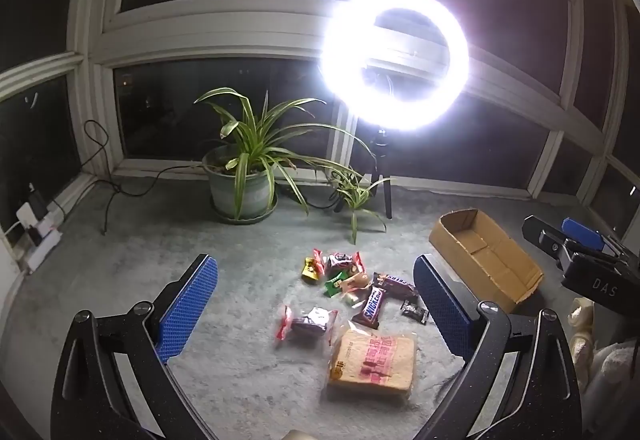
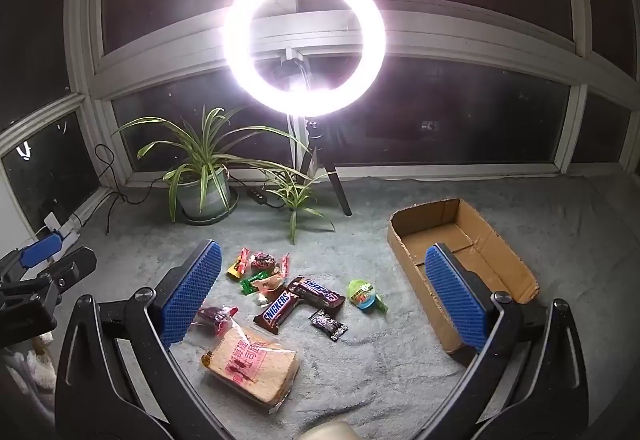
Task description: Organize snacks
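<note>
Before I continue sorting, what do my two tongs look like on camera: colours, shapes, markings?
Both match. The left tongs and right tongs each have two flat rectangular fingers faced with bright blue dimpled pads, carried on glossy black arms with triangular cut-outs and round silver pivot screws. In the left view, the right unit's black body bears white "DAS" lettering. No cables or sleeves show.

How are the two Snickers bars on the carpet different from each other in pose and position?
The nearer Snickers bar shows its logo readable and points toward the bread pack. The farther Snickers bar shows its logo upside down and lies crosswise, slanting toward the cardboard box. Both are brown, sealed, flat on the carpet and meet at one end.
</note>
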`<state>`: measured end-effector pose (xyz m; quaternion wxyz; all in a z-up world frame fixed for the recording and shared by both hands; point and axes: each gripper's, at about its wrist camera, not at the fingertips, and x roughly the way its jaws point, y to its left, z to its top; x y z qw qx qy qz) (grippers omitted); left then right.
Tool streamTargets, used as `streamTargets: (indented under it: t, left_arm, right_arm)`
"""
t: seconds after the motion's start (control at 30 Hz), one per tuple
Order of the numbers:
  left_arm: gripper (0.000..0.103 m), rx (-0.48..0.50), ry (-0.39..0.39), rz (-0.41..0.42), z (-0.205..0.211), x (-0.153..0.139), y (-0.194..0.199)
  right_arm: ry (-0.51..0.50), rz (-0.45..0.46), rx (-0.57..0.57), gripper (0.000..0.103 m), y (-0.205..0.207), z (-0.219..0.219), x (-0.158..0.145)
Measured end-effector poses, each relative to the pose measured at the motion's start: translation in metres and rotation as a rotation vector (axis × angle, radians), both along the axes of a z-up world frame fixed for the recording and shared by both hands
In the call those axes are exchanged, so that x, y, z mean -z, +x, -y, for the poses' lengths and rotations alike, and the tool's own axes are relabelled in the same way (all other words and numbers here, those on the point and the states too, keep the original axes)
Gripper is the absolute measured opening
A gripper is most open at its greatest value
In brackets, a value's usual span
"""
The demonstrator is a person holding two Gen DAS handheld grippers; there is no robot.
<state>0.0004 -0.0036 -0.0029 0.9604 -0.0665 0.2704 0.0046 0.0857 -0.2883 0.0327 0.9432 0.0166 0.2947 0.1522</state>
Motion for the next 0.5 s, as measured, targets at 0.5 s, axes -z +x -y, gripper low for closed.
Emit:
streamTargets:
  t: [0.5]
  left_arm:
    - [0.099, 0.009, -0.011, 0.010, 0.0001, 0.0000, -0.0018]
  right_arm:
    - [-0.010, 0.002, 0.005, 0.103, -0.0006, -0.0024, 0.0005]
